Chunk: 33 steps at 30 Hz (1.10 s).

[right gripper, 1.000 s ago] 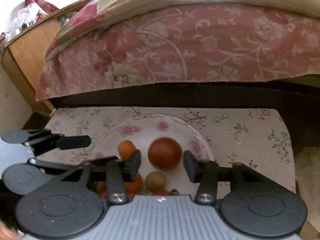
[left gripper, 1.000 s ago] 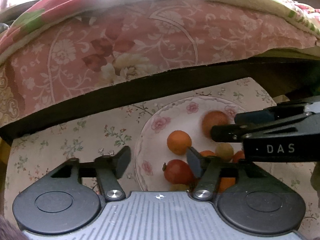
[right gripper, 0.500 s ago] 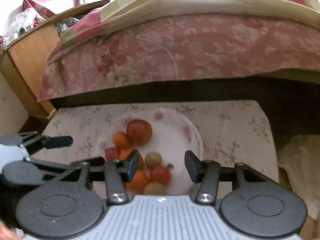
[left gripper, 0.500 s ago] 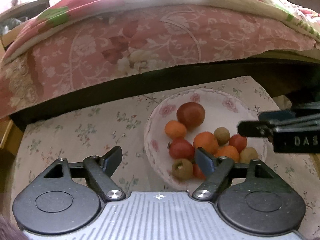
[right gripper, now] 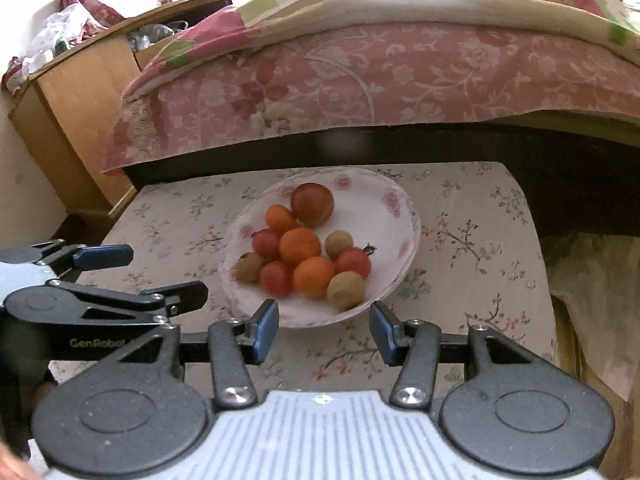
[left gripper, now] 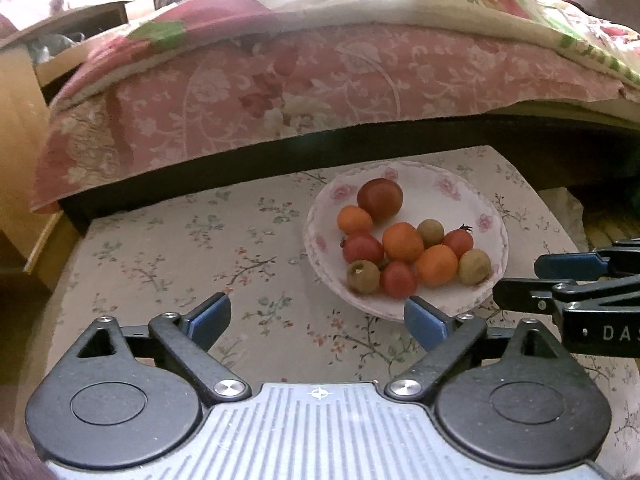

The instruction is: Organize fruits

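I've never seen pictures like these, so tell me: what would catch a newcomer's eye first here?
First, the flowered plate in the middle of the small floral-clothed table, piled with small red, orange and brownish fruits, the biggest a dark red fruit at the far side. Next, the two hand-held grippers at the near edge, the right gripper and left gripper, both open and empty. Behind it all hangs a pink floral bedspread.
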Motion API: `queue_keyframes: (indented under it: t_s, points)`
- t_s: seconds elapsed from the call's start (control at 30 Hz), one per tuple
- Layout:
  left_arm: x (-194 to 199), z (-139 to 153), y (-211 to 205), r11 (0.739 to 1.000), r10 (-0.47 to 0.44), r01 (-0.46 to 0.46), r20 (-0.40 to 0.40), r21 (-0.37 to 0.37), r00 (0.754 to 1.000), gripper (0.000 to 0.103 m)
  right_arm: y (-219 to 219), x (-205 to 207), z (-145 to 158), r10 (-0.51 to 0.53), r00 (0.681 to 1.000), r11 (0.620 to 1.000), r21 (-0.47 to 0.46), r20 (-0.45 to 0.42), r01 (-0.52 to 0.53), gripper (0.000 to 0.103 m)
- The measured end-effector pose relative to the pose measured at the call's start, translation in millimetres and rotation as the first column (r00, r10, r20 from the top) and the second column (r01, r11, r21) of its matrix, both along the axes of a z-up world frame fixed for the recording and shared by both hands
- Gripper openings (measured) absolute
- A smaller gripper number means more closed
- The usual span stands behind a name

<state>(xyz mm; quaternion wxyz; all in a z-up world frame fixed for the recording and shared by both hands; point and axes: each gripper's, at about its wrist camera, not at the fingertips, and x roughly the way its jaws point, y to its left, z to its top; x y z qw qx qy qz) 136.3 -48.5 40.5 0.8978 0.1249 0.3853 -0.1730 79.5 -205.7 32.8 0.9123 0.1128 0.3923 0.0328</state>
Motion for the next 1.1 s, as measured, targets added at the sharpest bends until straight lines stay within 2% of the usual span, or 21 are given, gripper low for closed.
queue_keyframes:
  t_s: [0.13,0.27,0.6,0.7,0.83,0.97,1.1]
  points:
    - [-14,9,5,1.000,0.010,-0.010,0.023,-0.012,1.000,0.103,6,-16,6,-0.006,1.000,1.000,0.007,0.016,0.006,0.050]
    - [-27,14,7,1.000,0.010,-0.010,0.044,-0.014,0.999,0.103,10,-30,9,-0.015,1.000,1.000,0.014,0.021,0.015,0.050]
    - [-60,12,8,0.998,0.025,-0.030,0.084,0.057,0.996,0.103,19,-60,16,-0.026,0.999,1.000,0.016,0.043,0.025,0.050]
    - [-68,15,10,0.999,0.021,-0.023,0.087,0.025,0.996,0.103,21,-68,17,-0.028,0.999,0.999,0.025,0.044,0.027,0.050]
    - [-77,17,12,1.000,0.013,-0.015,0.081,0.020,0.997,0.103,23,-80,20,-0.037,0.998,0.999,0.042,0.049,0.035,0.050]
    - [-86,17,18,1.000,0.017,-0.017,0.051,-0.017,0.999,0.103,28,-93,21,-0.038,0.998,0.998,0.050,0.053,0.036,0.050]
    - [-97,17,22,1.000,0.018,-0.017,0.041,-0.015,0.999,0.103,32,-104,21,-0.039,0.998,0.998,0.058,0.048,0.036,0.050]
